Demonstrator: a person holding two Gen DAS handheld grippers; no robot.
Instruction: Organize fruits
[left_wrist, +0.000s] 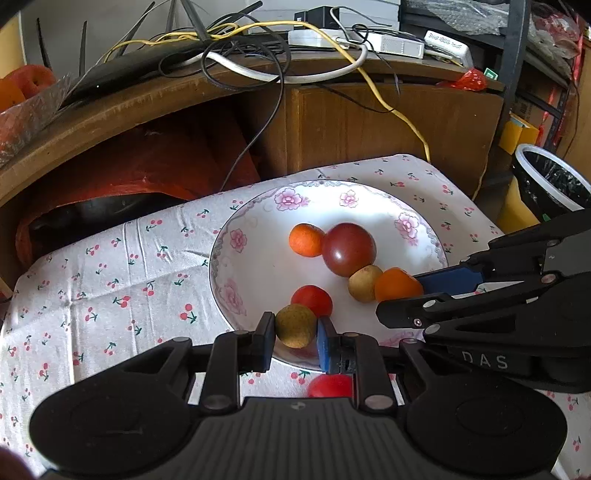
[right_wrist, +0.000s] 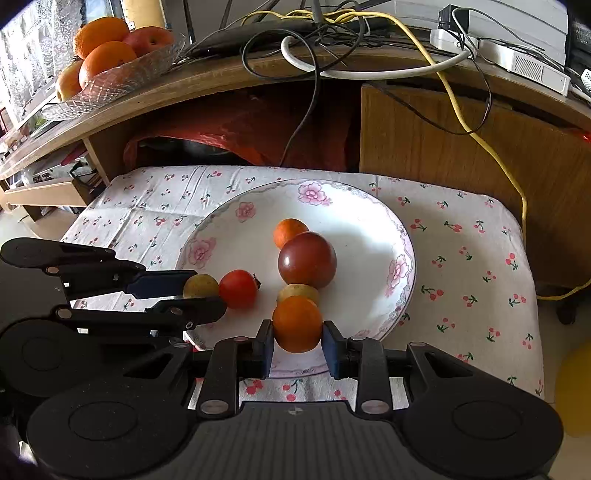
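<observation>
A white flowered plate (left_wrist: 251, 266) (right_wrist: 369, 229) sits on a cherry-print cloth. In it lie a small orange (left_wrist: 306, 240), a dark red tomato (left_wrist: 349, 249) (right_wrist: 306, 260), a yellow-brown fruit (left_wrist: 364, 283) and a small red tomato (left_wrist: 312, 299) (right_wrist: 238, 288). My left gripper (left_wrist: 295, 330) (right_wrist: 205, 291) is shut on a yellow-green fruit (left_wrist: 295, 325) (right_wrist: 199, 286) over the plate's near rim. Coming in from the right, my right gripper (right_wrist: 297, 334) (left_wrist: 400, 295) is shut on an orange fruit (right_wrist: 297, 323) (left_wrist: 397, 284) beside the yellow-brown one.
A red fruit (left_wrist: 328, 386) lies on the cloth (left_wrist: 110, 295) under my left gripper. Behind the table, a wooden desk carries tangled cables (right_wrist: 332, 44) and a glass bowl of oranges and apples (right_wrist: 110, 74). A lined bin (left_wrist: 550, 184) stands at the right.
</observation>
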